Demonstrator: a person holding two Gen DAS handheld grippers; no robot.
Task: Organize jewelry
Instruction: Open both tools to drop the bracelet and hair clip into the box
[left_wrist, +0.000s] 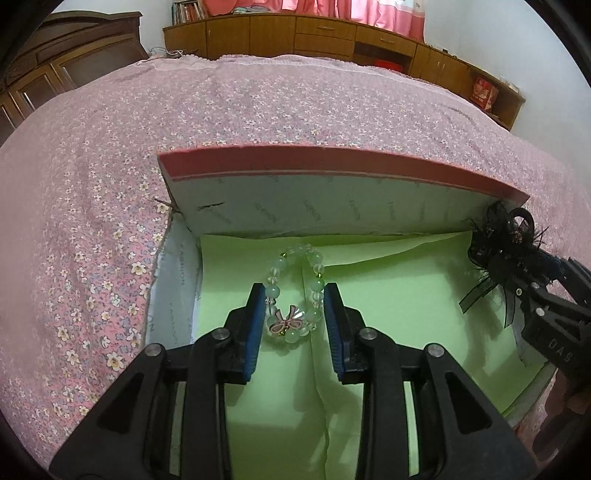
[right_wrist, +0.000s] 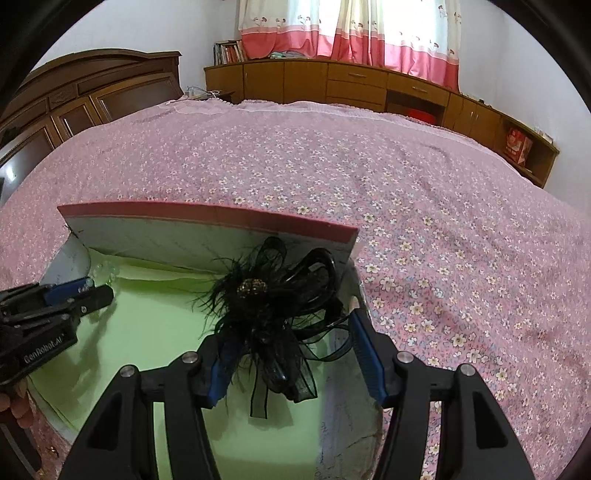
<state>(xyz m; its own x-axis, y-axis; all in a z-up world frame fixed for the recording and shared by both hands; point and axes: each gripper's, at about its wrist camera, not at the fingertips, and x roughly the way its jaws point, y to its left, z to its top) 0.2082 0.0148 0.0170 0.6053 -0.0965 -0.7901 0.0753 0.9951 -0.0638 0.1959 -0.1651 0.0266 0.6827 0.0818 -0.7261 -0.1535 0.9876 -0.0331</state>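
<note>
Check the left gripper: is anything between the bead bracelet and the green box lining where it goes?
Nothing visible. The bead bracelet sits between the left gripper pads, over bare green lining. The black feathered hairpiece in the right gripper is off to the side.

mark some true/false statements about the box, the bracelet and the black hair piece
1. The bead bracelet lies between the left tool's fingers. True.
2. The box is lined with blue paper. False: the lining is green.
3. The right tool holds a black feathered hair piece. True.
4. The box sits on a bare wooden table. False: it rests on a pink floral bedspread.
5. The bracelet carries a pink bow charm. True.
</note>
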